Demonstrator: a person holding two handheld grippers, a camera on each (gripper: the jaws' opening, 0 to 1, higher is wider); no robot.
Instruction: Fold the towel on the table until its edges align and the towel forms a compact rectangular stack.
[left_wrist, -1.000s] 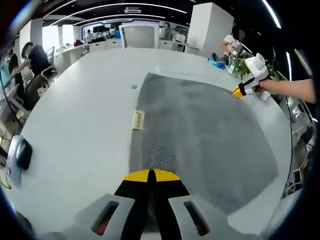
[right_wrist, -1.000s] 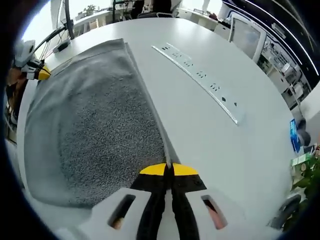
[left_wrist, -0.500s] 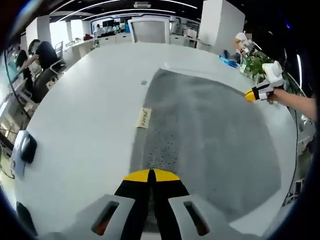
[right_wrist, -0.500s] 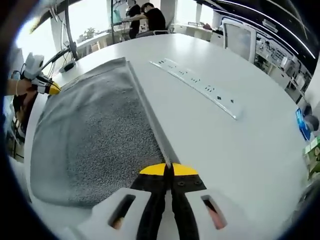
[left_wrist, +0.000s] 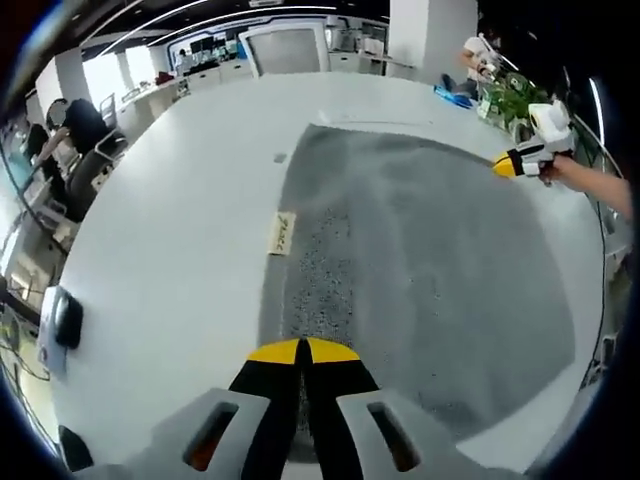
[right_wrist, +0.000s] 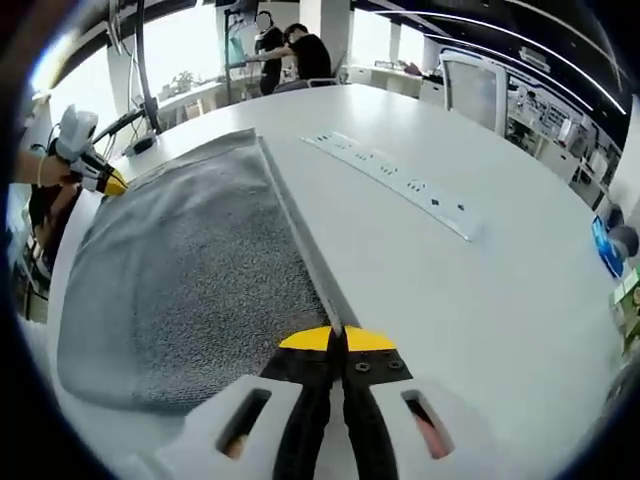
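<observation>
A grey towel lies spread flat on the white table, a small label at its edge. The left gripper, at six o'clock in the left gripper view, pinches one towel corner with jaws closed; the right gripper likewise clamps the towel edge, appearing at two o'clock in the left gripper view.

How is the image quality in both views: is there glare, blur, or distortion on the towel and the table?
Left gripper view: strong fisheye bends the table; the gray towel is evenly lit, slightly soft. Right gripper view: bright window glare at upper left; the towel's weave is sharp near the right gripper, and the power strip curves.
</observation>
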